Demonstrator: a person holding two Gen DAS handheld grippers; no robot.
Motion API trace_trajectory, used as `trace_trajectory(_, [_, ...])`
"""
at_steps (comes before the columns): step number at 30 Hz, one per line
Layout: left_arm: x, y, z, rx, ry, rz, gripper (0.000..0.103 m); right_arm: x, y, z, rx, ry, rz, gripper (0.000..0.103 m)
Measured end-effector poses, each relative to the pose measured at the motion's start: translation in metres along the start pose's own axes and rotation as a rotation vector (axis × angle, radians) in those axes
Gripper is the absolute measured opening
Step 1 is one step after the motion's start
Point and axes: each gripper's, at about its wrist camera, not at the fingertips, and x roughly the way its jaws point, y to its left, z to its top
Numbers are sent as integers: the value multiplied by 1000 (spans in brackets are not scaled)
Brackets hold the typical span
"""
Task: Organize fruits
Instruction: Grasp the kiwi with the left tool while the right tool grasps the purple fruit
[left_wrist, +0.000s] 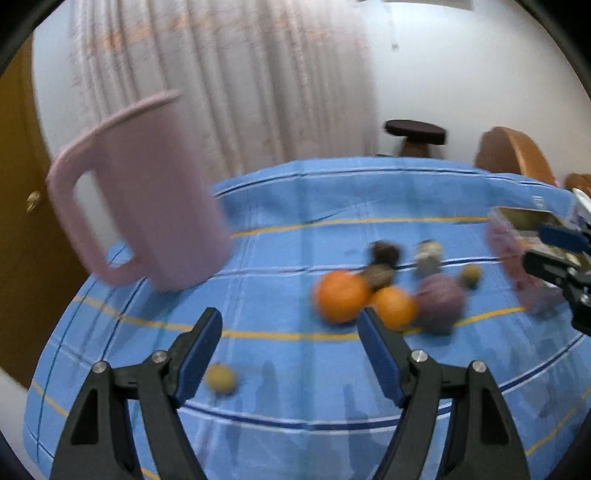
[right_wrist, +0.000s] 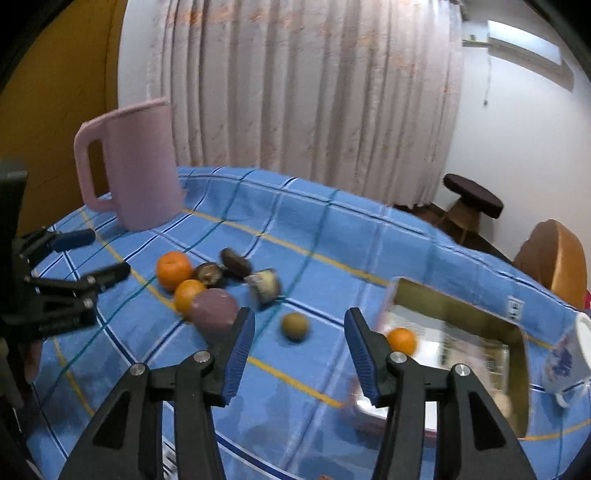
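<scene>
Right wrist view: right claw (right_wrist: 299, 332) gapes empty above the blue-clothed bench (right_wrist: 332, 229). One orange (right_wrist: 402, 340) lies in the box (right_wrist: 458, 306); other fruits (right_wrist: 207, 291) cluster near the pink jug (right_wrist: 140, 166). Left claw (left_wrist: 290, 328) stands wide, holding nothing.

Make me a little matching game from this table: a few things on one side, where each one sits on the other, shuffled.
Things:
1. pink jug
2. mug
3. purple fruit
4. lone orange

Places:
A. inside the box
B. far left corner of the table
C. touching two oranges in the pile
D. right edge, beside the box

Pairs: 1-B, 2-D, 3-C, 4-A
</scene>
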Motion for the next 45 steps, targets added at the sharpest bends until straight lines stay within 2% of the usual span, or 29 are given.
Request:
trace_trajectory(5, [19, 40, -18, -71, 58, 48, 78, 24, 26, 1, -24, 39, 37, 53])
trace_trajectory(16, [28, 61, -31, -128, 129, 12, 75, 53, 53, 1, -47, 90, 81, 53])
trace_trajectory(19, [33, 65, -34, -132, 149, 3, 67, 55, 51, 0, -32, 93, 94, 53])
trace_trajectory(21, [37, 64, -35, -136, 162, -12, 58, 57, 51, -1, -27, 100, 101, 53])
trace_trajectory(25, [38, 57, -36, -128, 176, -27, 49, 66, 53, -5, -24, 136, 125, 53])
trace_trajectory(27, [41, 56, -36, -127, 190, -35, 33, 71, 54, -8, -22, 155, 131, 53])
trace_trajectory(28, [40, 57, -36, -137, 186, -49, 29, 71, 54, -9, -19, 159, 135, 53])
trace_trajectory(32, [40, 57, -37, -141, 182, -47, 29, 70, 53, -11, -22, 157, 132, 49])
trace_trajectory(43, [12, 32, -29, -113, 67, -63, 28, 54, 55, -11, -28, 73, 116, 47])
trace_trajectory(45, [9, 26, -26, -109, 55, -70, 28, 48, 54, -10, -32, 52, 103, 43])
